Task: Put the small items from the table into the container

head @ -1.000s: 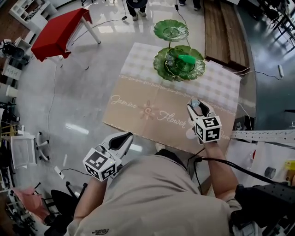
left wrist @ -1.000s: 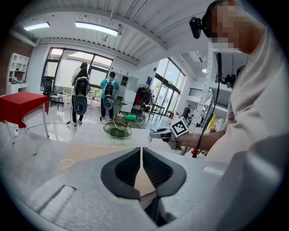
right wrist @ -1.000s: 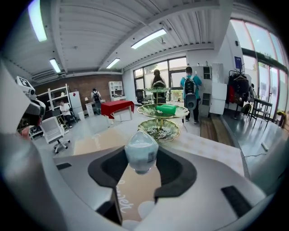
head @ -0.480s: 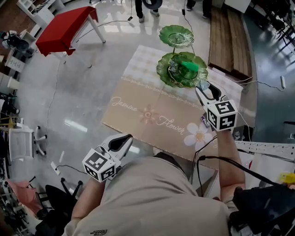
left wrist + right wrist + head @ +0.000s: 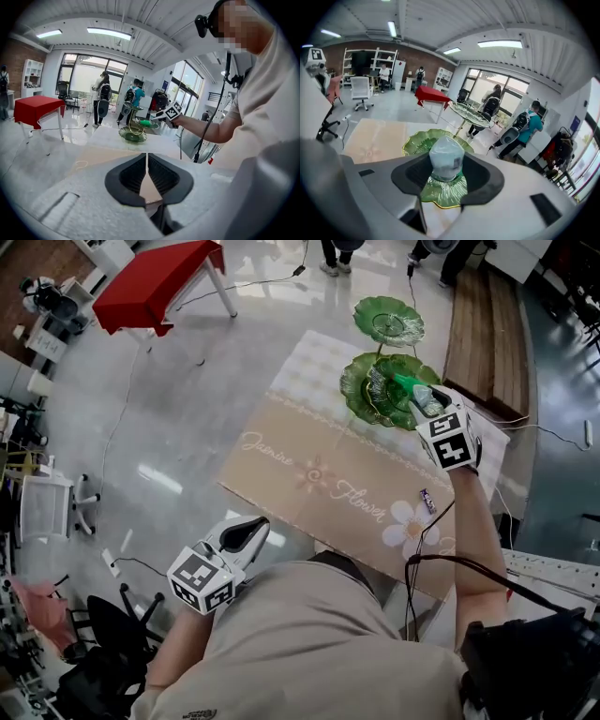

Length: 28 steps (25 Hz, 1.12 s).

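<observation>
Nearest the body, well short of the lower green dish and off the near edge of the table: left gripper, jaws pressed together on nothing. Parked low and pointing toward the dish, by the look of it leaving the whole table to the other side. No job for it at this instant.

Closer to the dish, on the body side of it and well apart from its rim: one small purple item, lying flat on the table, untouched. Probably the next pick-up; thin and low, so likely calling for a careful, shallow pinch.

Right over the dish: right gripper, clamped on a pale wrapped item, pads snug on both flanks with the wrapper's top poking up between them. Held above the ribbed green surface rather than resting on it, nose tipped downward. Presumably lined up to drop the load inside the scalloped rim instead of letting it roll off the edge. Not released yet, so this delivery only half done.

Inside the dish, just beside that gripper: a bright green item, already home.

Beyond the dish, on the same stem: smaller upper tier, seemingly bare.

Farther beyond the dish: red table on the glossy floor, and people standing near the windows.
</observation>
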Motion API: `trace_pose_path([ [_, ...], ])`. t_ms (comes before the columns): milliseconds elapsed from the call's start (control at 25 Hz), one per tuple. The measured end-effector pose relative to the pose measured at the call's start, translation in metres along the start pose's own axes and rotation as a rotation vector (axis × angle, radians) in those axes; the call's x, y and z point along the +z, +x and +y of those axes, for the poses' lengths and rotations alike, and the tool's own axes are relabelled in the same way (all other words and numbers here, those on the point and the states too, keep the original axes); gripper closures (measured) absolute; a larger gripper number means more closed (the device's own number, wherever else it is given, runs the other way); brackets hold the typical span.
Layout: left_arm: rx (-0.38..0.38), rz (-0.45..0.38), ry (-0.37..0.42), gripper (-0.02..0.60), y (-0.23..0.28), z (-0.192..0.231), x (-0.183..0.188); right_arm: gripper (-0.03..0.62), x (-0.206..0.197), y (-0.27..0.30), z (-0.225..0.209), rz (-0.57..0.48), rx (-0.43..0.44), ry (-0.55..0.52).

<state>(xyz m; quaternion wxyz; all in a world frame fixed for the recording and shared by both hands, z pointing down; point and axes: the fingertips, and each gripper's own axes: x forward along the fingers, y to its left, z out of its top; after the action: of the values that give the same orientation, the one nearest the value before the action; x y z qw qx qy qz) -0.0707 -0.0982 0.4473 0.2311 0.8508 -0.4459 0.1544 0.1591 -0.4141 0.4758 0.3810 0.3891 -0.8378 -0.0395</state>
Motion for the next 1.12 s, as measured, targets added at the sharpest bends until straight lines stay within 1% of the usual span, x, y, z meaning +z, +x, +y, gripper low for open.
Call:
trace_pose_path([
  [200,0.037,-0.007,-0.024,0.571,-0.009,0.007,-0.004,0.391,0.003,0.024,0.014,0.093,-0.005,-0.190],
  [360,0.054,-0.011,-0.040,0.571,-0.013,0.011,-0.007,0.391,0.007,0.043,0.023,0.138,-0.005,-0.286],
  [480,0.067,-0.012,-0.057,0.572,-0.017,0.015,-0.010,0.390,0.012,0.052,0.026,0.152,0.003,-0.312],
  [600,0.076,-0.014,-0.069,0.572,-0.020,0.019,-0.013,0.390,0.017,0.059,0.024,0.161,0.018,-0.314],
  [840,0.087,-0.021,-0.076,0.571,-0.027,0.024,-0.015,0.388,0.022,0.071,0.022,0.172,0.037,-0.356],
  [1120,0.103,-0.033,-0.087,0.572,-0.042,0.028,-0.020,0.376,0.025,0.074,0.020,0.163,0.040,-0.317],
])
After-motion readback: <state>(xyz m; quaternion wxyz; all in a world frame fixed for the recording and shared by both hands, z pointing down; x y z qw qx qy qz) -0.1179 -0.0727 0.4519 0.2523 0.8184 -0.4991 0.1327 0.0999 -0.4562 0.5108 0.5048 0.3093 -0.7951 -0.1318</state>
